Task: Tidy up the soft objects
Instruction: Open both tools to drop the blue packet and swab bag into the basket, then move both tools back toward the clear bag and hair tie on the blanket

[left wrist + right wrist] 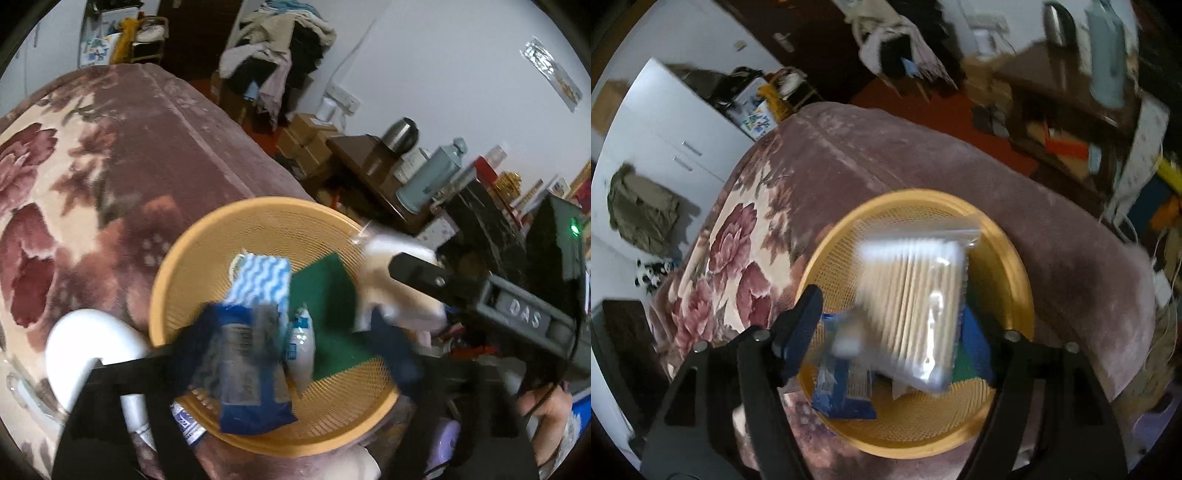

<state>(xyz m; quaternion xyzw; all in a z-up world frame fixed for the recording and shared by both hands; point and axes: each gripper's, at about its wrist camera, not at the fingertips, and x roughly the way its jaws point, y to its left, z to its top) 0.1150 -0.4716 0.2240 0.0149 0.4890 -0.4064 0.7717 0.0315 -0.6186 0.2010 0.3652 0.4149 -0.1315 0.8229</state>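
Note:
An orange mesh basket (177, 258) (1015, 258) sits on the flowered blanket. In it lie a blue-and-white wavy cloth (262, 277), a green scouring pad (325, 295) and a small white packet (301, 347). My left gripper (299, 343) is open above the basket; a dark blue packet (251, 369) hangs blurred between its fingers, apparently loose. My right gripper (894, 321) (373, 299) is open over the basket's right side. A clear bag of cotton swabs (916, 306) (399, 295) is blurred in the gap between its fingers.
The blanket-covered bed (92, 166) fills the left. A white curved object (85, 343) lies left of the basket. A cluttered table with a kettle (400, 133) and a bottle (432, 177) stands to the right. Clothes are piled (280, 48) at the back.

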